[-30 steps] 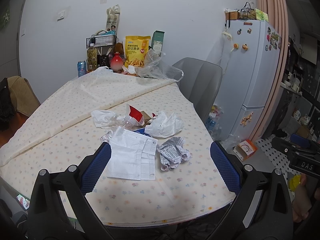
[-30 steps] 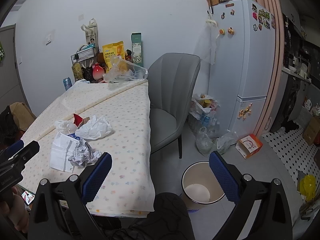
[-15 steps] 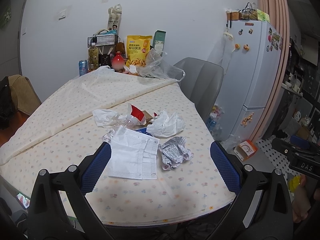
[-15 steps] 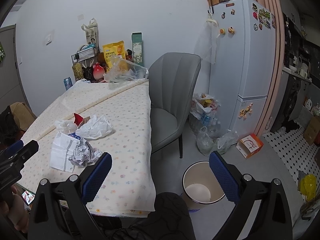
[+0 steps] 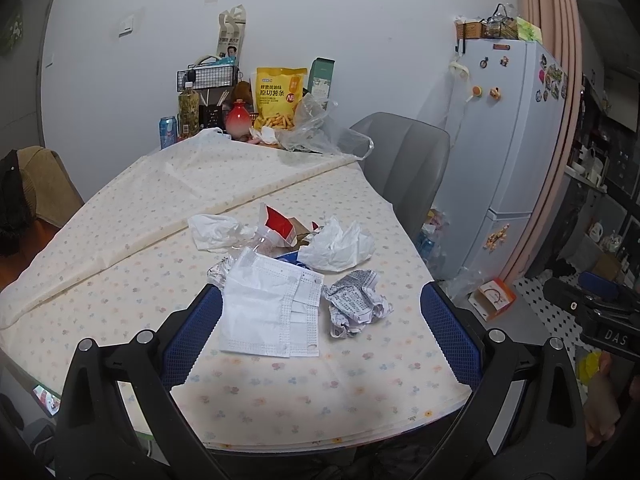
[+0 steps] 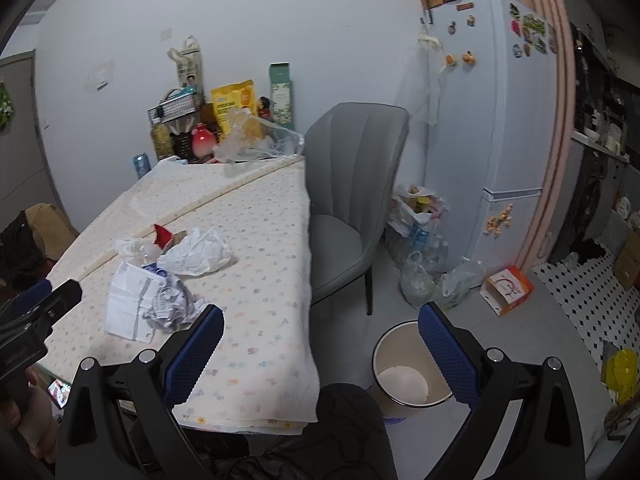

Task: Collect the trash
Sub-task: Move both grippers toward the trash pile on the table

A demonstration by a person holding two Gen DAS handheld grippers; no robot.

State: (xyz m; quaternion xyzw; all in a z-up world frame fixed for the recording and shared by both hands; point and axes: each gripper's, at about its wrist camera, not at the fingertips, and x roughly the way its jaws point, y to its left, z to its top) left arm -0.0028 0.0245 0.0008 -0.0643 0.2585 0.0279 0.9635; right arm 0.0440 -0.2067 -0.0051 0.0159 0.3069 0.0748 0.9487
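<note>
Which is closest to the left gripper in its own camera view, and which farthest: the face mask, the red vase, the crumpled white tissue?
From the left gripper:
1. Face mask, just ahead, slightly left.
2. Crumpled white tissue, behind it, to the right.
3. Red vase, at the table's far end.

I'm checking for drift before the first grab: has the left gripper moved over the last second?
Yes, slightly. The left gripper has eased forward and down toward the table: the face mask sits lower in its view, nearer the fingertips.
</note>
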